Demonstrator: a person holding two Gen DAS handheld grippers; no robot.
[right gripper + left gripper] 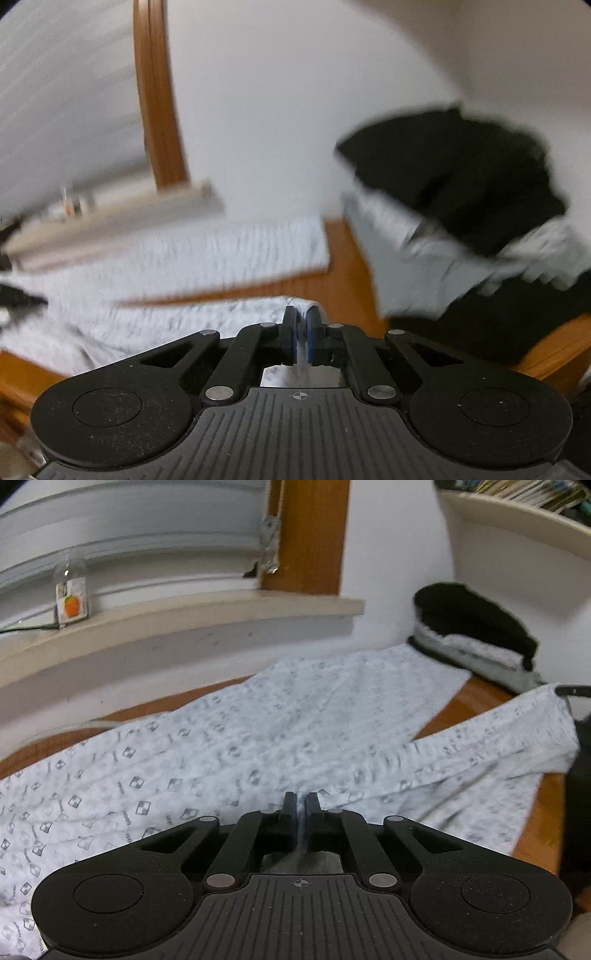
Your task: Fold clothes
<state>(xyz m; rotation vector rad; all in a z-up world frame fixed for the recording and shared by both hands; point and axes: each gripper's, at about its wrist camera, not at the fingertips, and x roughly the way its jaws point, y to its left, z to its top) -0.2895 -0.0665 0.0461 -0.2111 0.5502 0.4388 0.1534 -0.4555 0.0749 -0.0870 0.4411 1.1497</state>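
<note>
A pair of white patterned trousers (229,746) lies spread on the wooden table (476,698), its two legs reaching toward the far right. My left gripper (301,803) is shut on a fold of this cloth near its near edge. In the blurred right wrist view the same white trousers (177,266) show, and my right gripper (302,325) is shut on the end of the nearer leg. The right gripper also shows as a dark shape at the right edge of the left wrist view (576,716).
A stack of folded clothes, black on top of grey and white (476,635), sits at the table's far right by the wall; it also shows in the right wrist view (461,192). A windowsill (184,616) holds a clear bottle with an orange label (72,590).
</note>
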